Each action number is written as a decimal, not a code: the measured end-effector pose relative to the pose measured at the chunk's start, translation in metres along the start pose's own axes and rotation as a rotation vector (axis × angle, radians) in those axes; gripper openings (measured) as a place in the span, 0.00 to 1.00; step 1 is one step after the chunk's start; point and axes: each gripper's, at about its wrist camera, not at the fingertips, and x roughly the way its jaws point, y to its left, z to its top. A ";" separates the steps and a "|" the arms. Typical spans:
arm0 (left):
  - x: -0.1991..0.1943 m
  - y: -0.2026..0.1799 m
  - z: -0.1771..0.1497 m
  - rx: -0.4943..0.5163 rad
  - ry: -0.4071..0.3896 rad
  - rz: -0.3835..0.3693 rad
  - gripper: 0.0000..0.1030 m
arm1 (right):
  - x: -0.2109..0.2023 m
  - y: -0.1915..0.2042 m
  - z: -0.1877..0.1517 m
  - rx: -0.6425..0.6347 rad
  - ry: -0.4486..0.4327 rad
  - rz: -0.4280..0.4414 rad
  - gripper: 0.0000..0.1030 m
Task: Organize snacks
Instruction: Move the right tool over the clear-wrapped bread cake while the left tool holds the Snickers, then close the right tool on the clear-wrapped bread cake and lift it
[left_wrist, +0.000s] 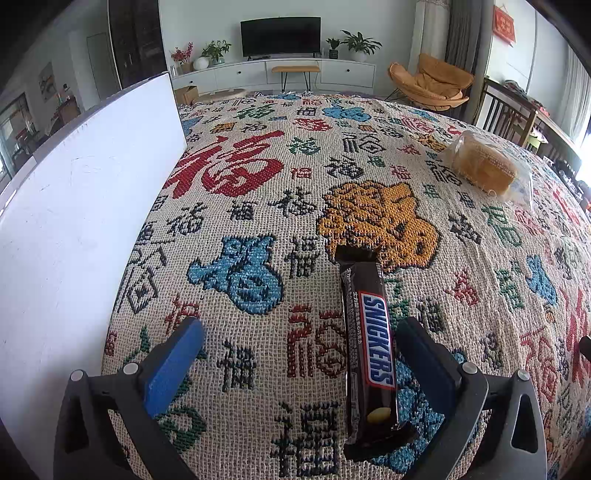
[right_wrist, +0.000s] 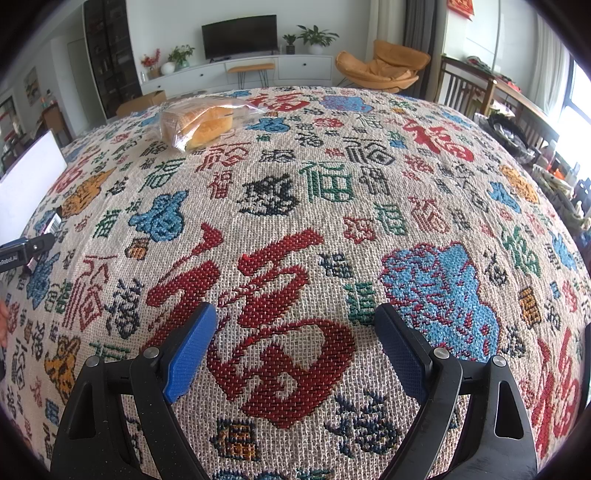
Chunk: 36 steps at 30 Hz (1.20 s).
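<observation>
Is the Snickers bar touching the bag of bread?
Apart. The left wrist view shows the Snickers bar lying between the open left gripper's fingers, with a wide stretch of patterned cloth before the bread bag.

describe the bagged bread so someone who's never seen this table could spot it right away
Start at the patterned woven cloth covering the table. Toward its far side, beyond the Snickers bar, lies the bagged bread. It is the only golden loaf in clear plastic.
</observation>
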 end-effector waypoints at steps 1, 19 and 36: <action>0.000 0.000 0.000 0.000 0.000 0.000 1.00 | 0.000 0.000 0.000 0.000 0.000 0.000 0.87; 0.000 0.000 0.000 0.000 0.000 0.000 1.00 | 0.000 0.000 0.000 0.000 0.000 0.000 0.87; 0.000 0.000 0.000 0.000 0.000 0.000 1.00 | 0.062 0.021 0.207 -0.205 -0.068 0.315 0.86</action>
